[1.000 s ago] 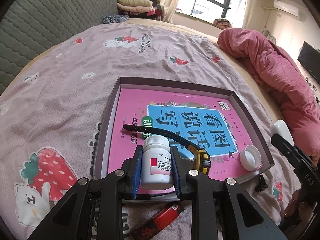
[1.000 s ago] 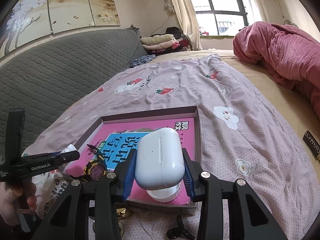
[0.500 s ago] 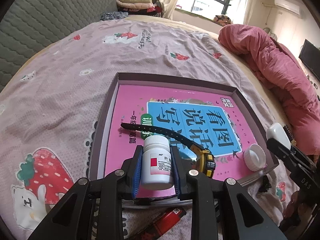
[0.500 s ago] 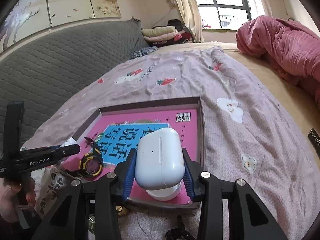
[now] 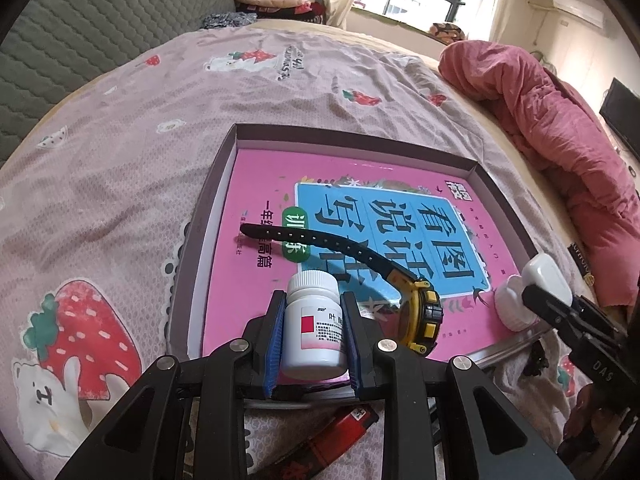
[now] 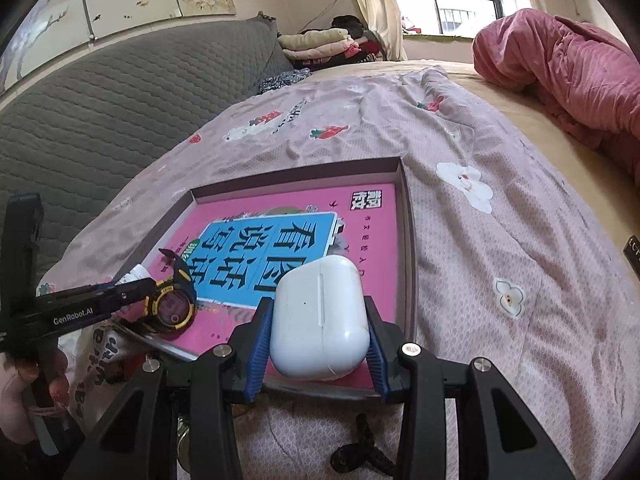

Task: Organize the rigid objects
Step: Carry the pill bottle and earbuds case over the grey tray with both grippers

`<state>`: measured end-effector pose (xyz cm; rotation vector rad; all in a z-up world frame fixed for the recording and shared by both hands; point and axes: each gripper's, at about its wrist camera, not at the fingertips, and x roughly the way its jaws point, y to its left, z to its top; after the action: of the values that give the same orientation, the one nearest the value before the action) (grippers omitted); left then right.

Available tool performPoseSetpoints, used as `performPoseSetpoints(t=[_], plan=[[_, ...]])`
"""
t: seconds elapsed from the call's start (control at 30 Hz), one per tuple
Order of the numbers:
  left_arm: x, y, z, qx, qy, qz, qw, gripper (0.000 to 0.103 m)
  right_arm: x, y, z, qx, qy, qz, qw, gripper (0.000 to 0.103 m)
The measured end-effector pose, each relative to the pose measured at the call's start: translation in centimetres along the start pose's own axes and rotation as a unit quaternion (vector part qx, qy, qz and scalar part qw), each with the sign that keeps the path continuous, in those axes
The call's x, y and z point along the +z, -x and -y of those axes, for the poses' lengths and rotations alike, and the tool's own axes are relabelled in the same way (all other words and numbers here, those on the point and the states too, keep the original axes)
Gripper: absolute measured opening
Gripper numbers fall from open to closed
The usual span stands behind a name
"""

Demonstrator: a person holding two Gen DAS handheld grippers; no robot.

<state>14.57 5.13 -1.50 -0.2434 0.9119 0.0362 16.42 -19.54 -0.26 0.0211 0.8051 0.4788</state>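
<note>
My left gripper (image 5: 313,334) is shut on a white pill bottle (image 5: 314,328) with a red-marked label, held over the near edge of a shallow grey tray (image 5: 208,216). A pink and blue book (image 5: 380,224) lines the tray. On the book lies a yellow and black wristwatch (image 5: 420,312), strap stretched left. My right gripper (image 6: 318,326) is shut on a white earbuds case (image 6: 320,320), low over the tray's near right corner (image 6: 406,240). The same case (image 5: 544,278) shows at the right of the left wrist view, above a white round jar (image 5: 510,308).
A red lighter (image 5: 344,428) lies on the pink strawberry-print bedsheet (image 5: 120,152) just below the tray. A small black clip (image 6: 360,448) lies on the sheet in front of the right gripper. A crumpled pink duvet (image 5: 560,120) fills the right, a grey quilted headboard (image 6: 100,120) the left.
The right gripper with the earbuds case has sunk toward the tray's near right corner and tilted downward. The left gripper with the bottle has kept nearly still.
</note>
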Motion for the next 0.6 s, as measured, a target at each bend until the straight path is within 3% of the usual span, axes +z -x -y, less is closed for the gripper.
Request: performPoseSetpoints(t=[0.37, 0.6], plan=[[-0.3, -0.1, -1.0, 0.011, 0.01, -0.002, 0.9999, 0.027, -0.4, -0.1, -1.9, 0.01, 0.039, -0.003, 0.999, 0.042], [-0.5, -0.4, -1.7, 0.011, 0.02, -0.01, 0.9997, 0.027, -0.5, -0.6, -2.3, -0.012, 0.056, -0.01, 0.998, 0.041]])
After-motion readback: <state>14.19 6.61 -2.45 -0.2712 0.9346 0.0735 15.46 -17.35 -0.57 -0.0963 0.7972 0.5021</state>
